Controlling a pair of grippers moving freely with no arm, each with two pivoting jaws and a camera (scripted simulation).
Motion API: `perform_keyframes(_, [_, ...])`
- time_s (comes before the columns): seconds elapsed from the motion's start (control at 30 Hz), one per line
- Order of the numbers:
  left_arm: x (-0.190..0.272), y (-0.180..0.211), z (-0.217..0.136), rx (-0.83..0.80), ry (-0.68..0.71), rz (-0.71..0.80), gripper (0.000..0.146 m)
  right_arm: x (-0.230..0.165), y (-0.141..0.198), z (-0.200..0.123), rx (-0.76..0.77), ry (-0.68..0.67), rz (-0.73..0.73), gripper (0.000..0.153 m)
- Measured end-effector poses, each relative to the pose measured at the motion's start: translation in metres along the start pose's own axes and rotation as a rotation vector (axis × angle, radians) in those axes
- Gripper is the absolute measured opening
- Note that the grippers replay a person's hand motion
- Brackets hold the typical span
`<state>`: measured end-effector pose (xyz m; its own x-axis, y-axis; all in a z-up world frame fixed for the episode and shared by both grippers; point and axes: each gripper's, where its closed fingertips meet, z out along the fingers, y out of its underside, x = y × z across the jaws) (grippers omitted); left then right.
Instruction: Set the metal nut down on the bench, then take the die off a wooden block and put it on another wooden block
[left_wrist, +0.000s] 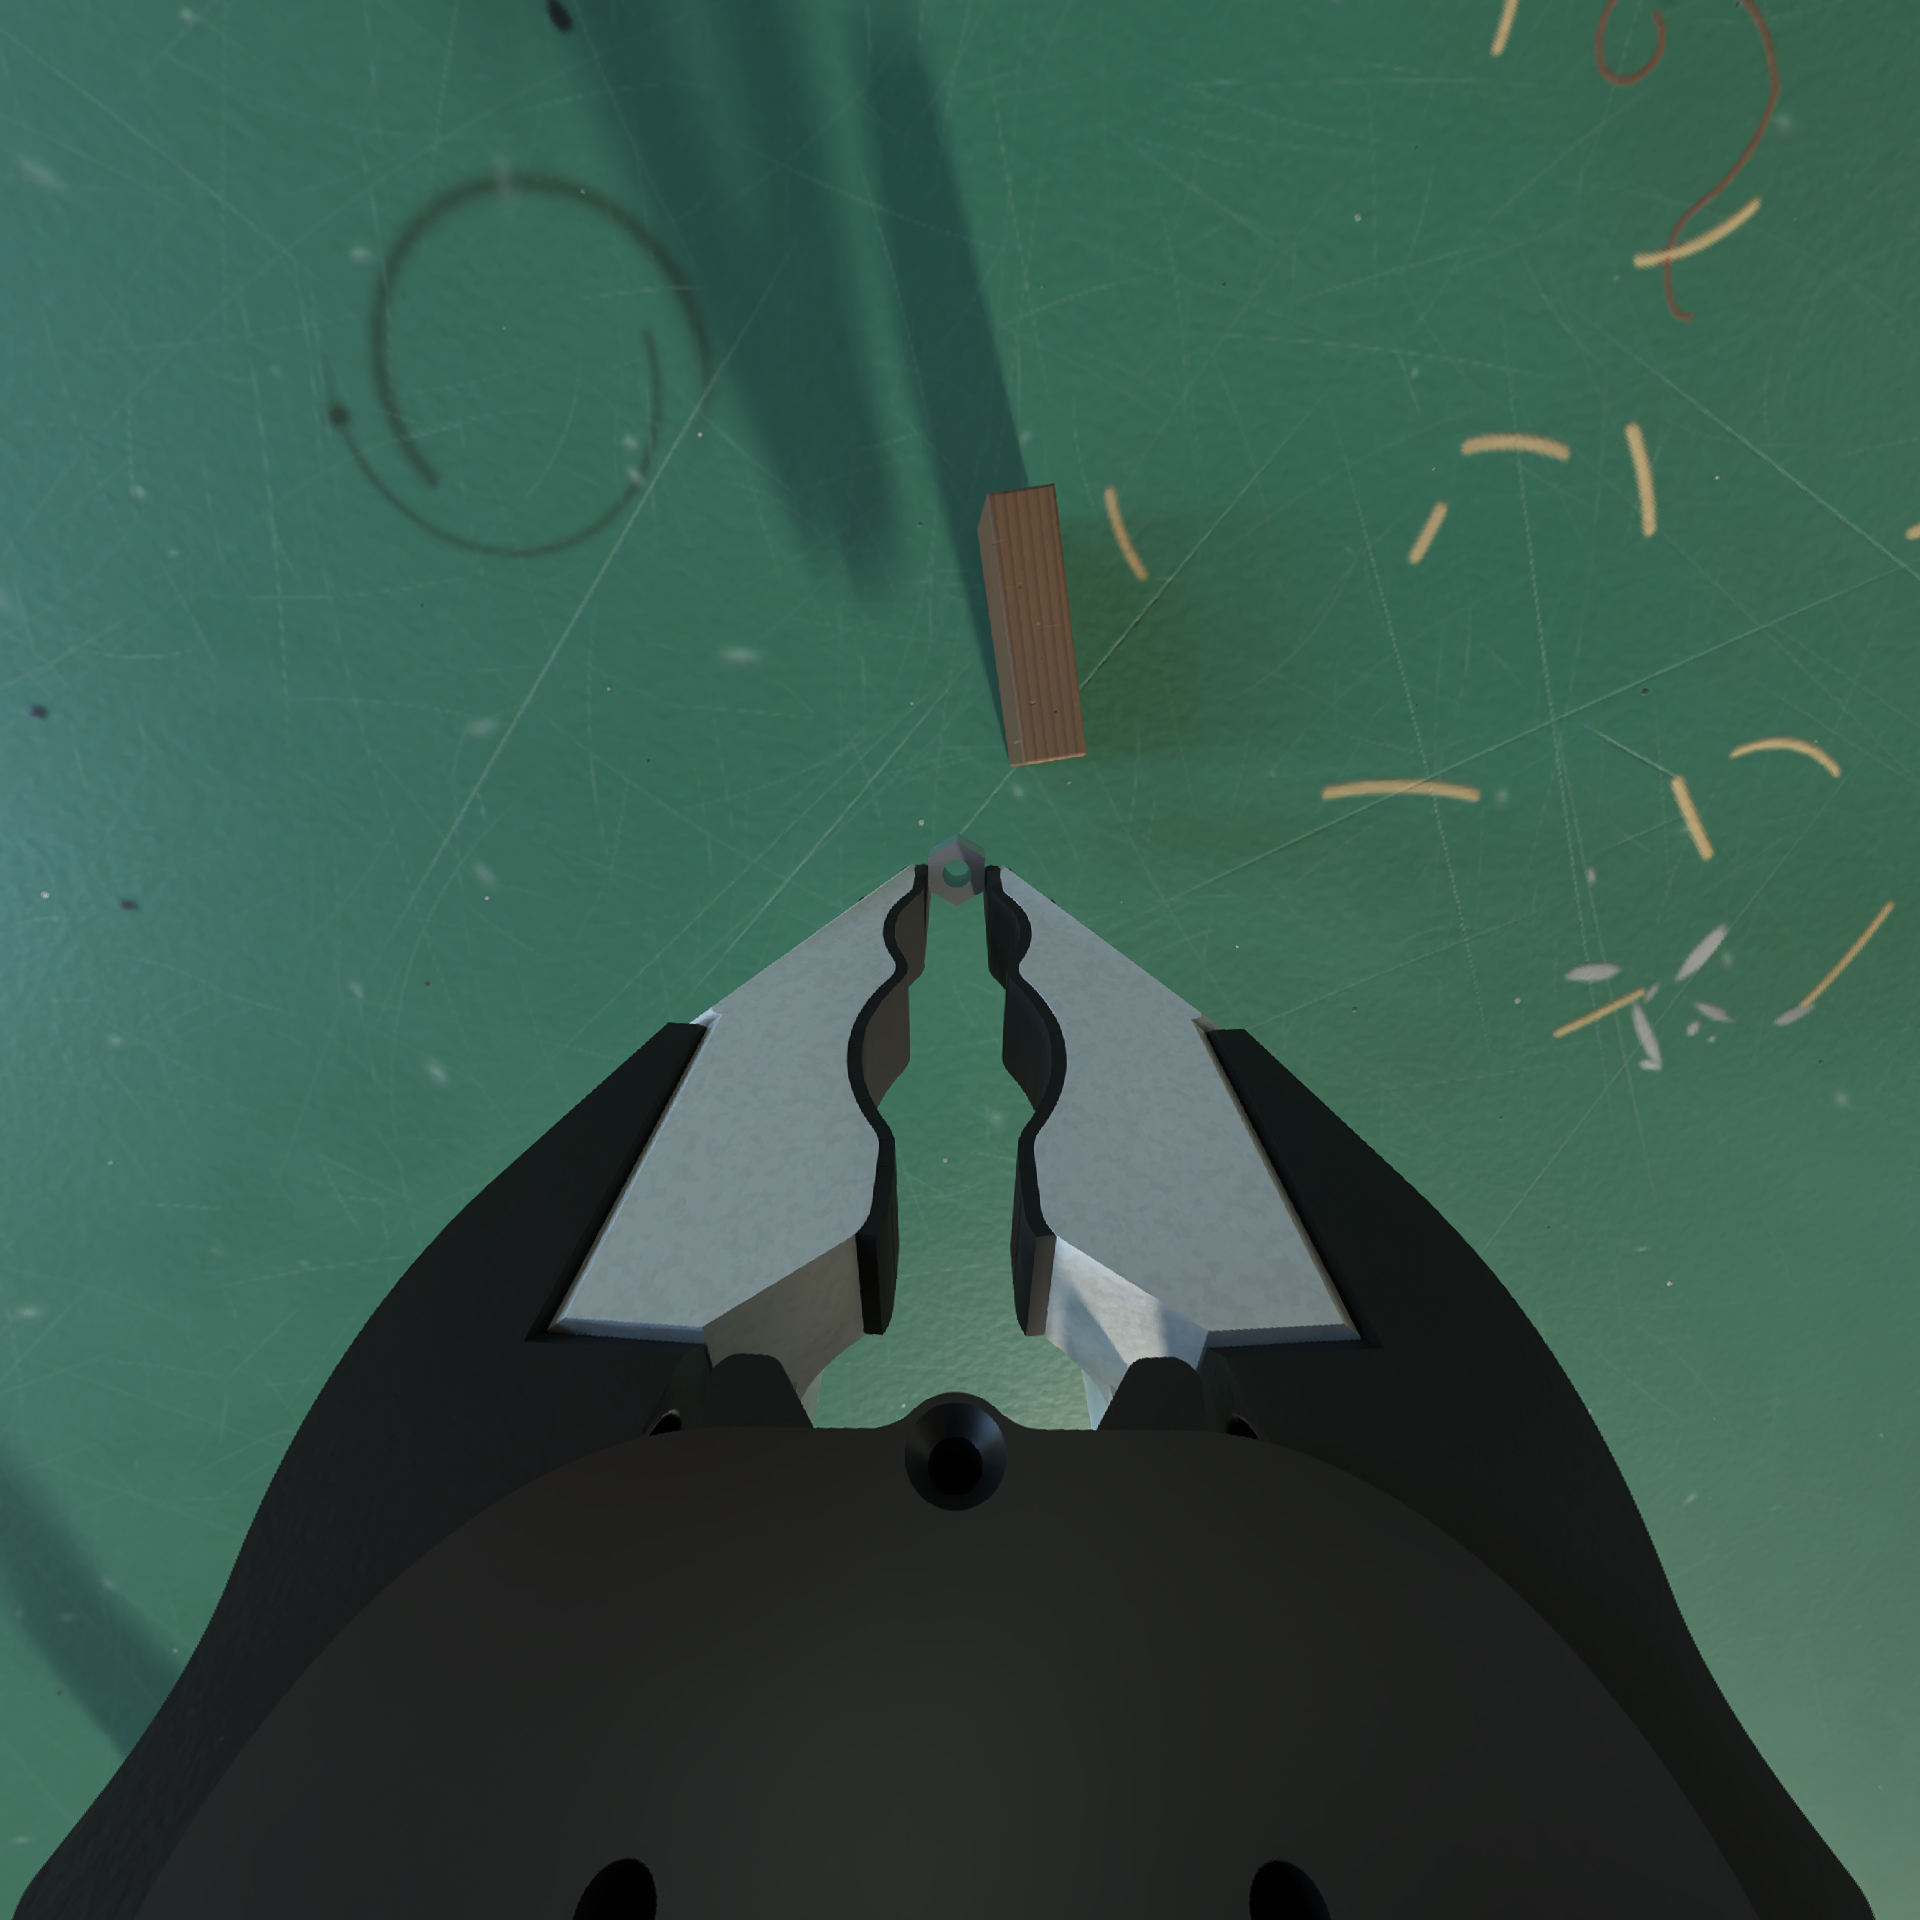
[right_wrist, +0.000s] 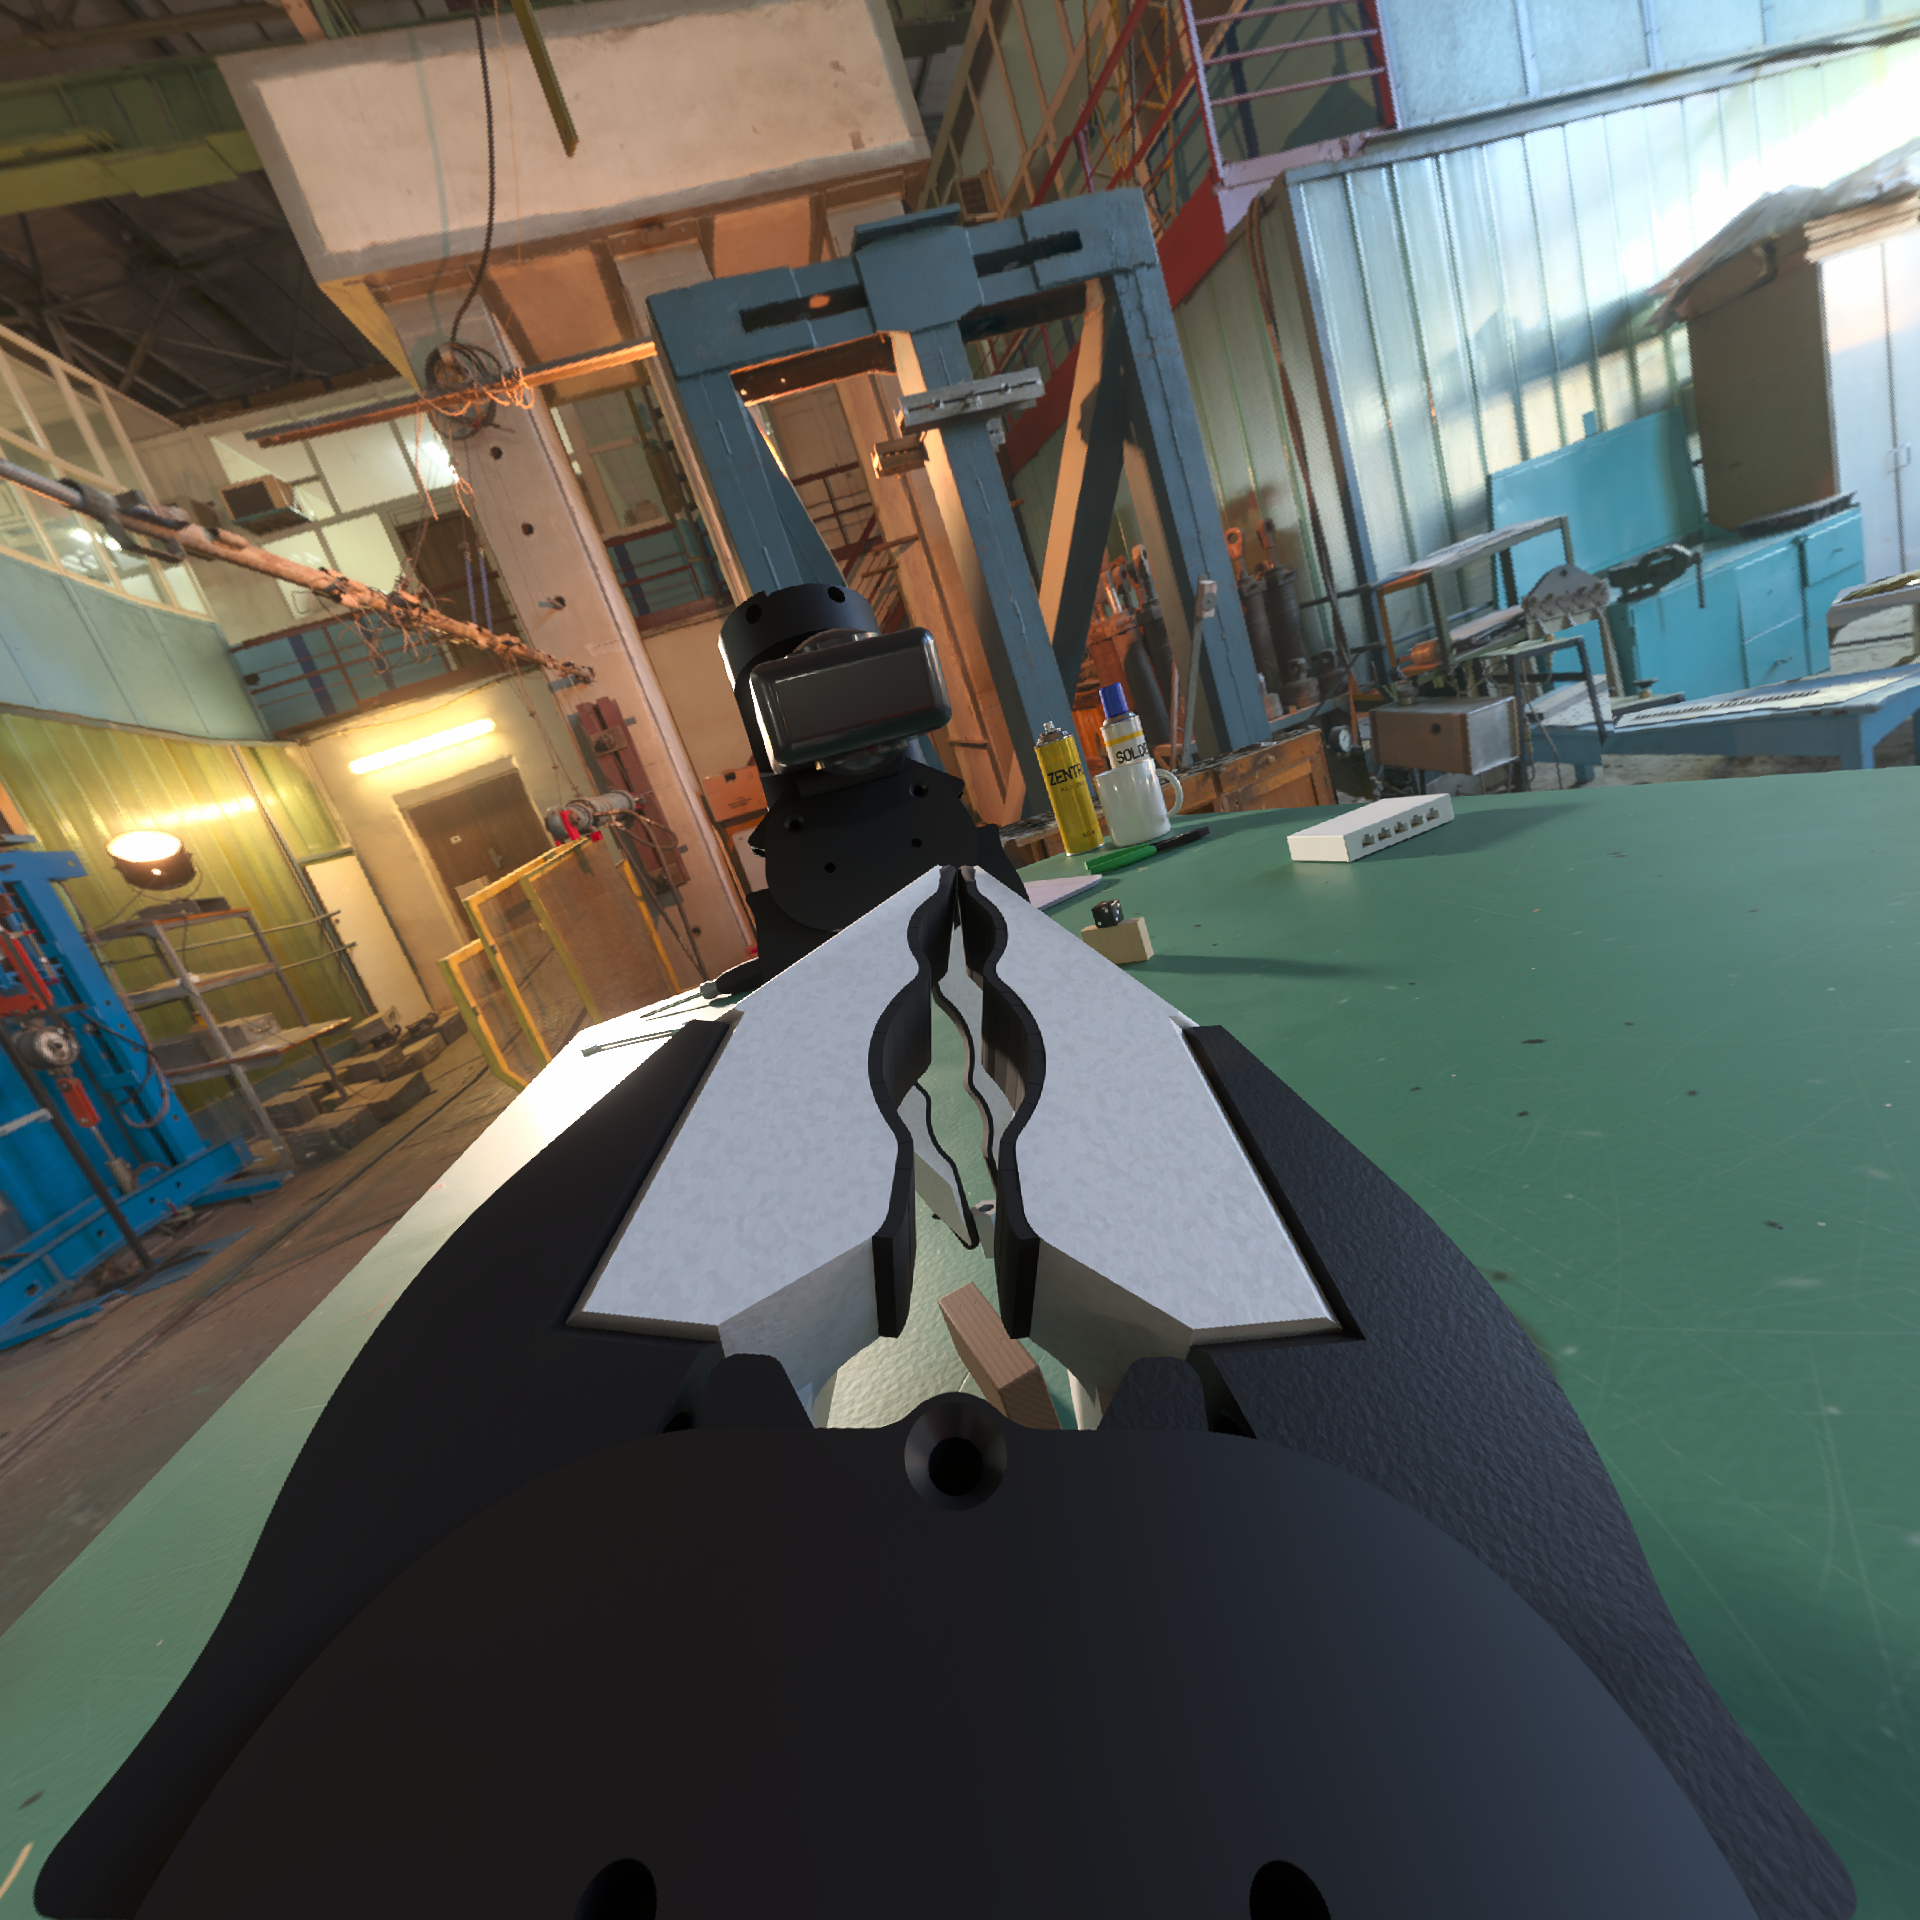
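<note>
Looking down in L wrist view: green bench mat (left_wrist: 312, 935), scratched all over. Far left, a dark ring-shaped scuff (left_wrist: 530, 364) on the mat. Centre: left gripper (left_wrist: 954, 883) points down at the mat, fingertips nearly together and pinching the metal nut (left_wrist: 954, 871), a small grey hex w/ its hole facing the camera. Nut sits right at the tips, half sticking out past them. Cannot tell whether nut touches the mat or hangs above it. Just beyond the tips, slightly right: brown wooden block (left_wrist: 1032, 623), long and narrow, lying flat on the mat w/ nothing on it. Right side: scattered pale wood shavings (left_wrist: 1403, 790), plus a few grey flecks low on the right.

R wrist view, left to right: workshop hall in bkgd, then the bench edge. Right gripper (right_wrist: 958, 883) sits low over the bench, nearly level, jaws almost closed at the tips; nothing seen held btwn them. Behind its tips, the other gripper's black body (right_wrist: 831, 769) stands upright. Thru the finger gap lower down, part of a wooden block (right_wrist: 1003, 1361) shows. Just right of the tips: pale wooden block (right_wrist: 1122, 940) on the mat w/ the black die (right_wrist: 1109, 912) resting on top. Farther back: yellow spray can (right_wrist: 1062, 790), second can w/ blue cap (right_wrist: 1122, 727), white mug (right_wrist: 1135, 800), green marker (right_wrist: 1127, 857). Further right, white flat box w/ ports (right_wrist: 1369, 828).
</note>
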<state>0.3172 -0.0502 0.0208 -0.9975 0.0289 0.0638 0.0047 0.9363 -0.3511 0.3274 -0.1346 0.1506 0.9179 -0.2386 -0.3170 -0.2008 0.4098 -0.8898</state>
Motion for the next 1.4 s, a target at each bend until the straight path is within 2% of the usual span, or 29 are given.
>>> perform_keyframes(0.37, [0.003,0.004,0.009,-0.034,0.014,-0.001,0.01,0.001,0.0,0.0,0.005,0.0,0.007,0.001])
perform_keyframes(0.4, [0.003,0.004,0.009,-0.033,0.016,-0.003,0.012,0.001,0.0,0.0,0.005,0.001,0.008,0.001])
perform_keyframes(0.43, [0.004,0.004,0.01,-0.03,0.018,-0.006,0.026,0.001,0.0,0.0,0.004,0.001,0.008,0.001])
perform_keyframes(0.47, [0.004,0.004,0.01,-0.027,0.019,-0.009,0.03,0.001,0.0,0.0,0.004,0.001,0.008,0.001])
perform_keyframes(0.63, [0.004,0.003,0.001,0.009,0.013,-0.032,0.037,0.002,0.0,0.0,0.004,0.003,0.01,0.0])
perform_keyframes(0.8, [-0.001,0.012,-0.036,0.069,-0.025,-0.075,0.041,0.002,-0.001,0.0,0.008,0.001,0.016,0.001])
perform_keyframes(0.87, [-0.013,0.025,-0.071,0.094,-0.108,-0.104,0.042,0.002,-0.001,-0.001,0.009,0.0,0.017,0.001])
perform_keyframes(1.0, [-0.055,0.06,-0.163,0.224,-0.361,-0.247,0.042,0.002,-0.001,0.0,0.01,-0.007,0.025,0.001])
perform_keyframes(1.07, [-0.073,0.087,-0.19,0.212,-0.434,-0.303,0.042,0.002,0.0,0.001,0.008,-0.011,0.028,0.001])
perform_keyframes(1.2, [-0.108,0.151,-0.194,-0.008,-0.477,-0.41,0.045,0.002,0.0,0.002,0.001,-0.016,0.026,0.001])
perform_keyframes(1.33, [-0.137,0.204,-0.173,-0.147,-0.417,-0.51,0.039,0.002,-0.001,0.001,0.01,-0.009,0.024,0.001])
perform_keyframes(1.4, [-0.153,0.225,-0.166,-0.196,-0.432,-0.548,0.034,0.003,-0.002,0.0,0.019,-0.009,0.029,0.001])
